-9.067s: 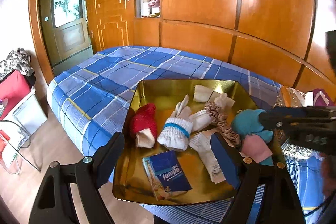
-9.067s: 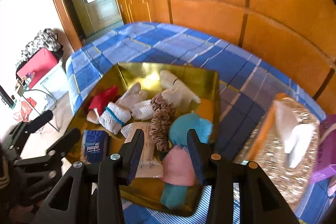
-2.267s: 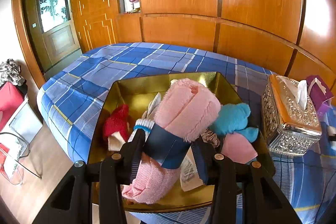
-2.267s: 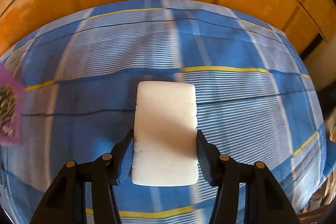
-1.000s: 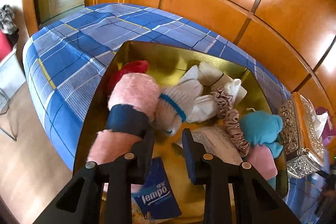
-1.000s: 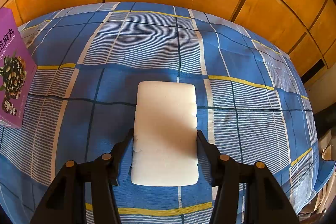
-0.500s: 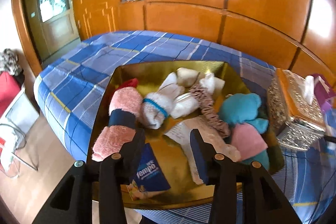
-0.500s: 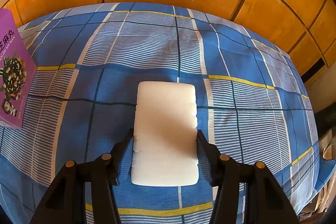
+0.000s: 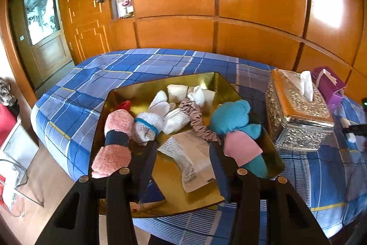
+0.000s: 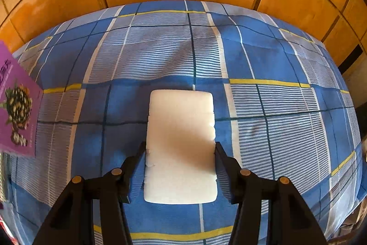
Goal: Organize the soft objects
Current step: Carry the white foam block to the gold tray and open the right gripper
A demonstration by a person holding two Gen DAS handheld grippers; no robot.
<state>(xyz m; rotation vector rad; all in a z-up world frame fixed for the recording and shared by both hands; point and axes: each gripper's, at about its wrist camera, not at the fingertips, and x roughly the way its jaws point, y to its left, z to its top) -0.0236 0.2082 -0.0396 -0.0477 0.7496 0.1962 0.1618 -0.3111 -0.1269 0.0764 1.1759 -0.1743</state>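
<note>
The gold tray (image 9: 220, 82) on the bed already held most soft things, pink towel roll (image 9: 115, 141) included. The left gripper (image 9: 183, 162) hung empty, jaws opening; the right gripper (image 10: 180, 153) clamped the white sponge (image 10: 181, 141), not yet trayed.

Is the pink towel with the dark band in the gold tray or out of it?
In. The rolled pink towel lies along the gold tray's left edge, beside the red and white socks, free of the left gripper, whose jaws are opening.
</note>
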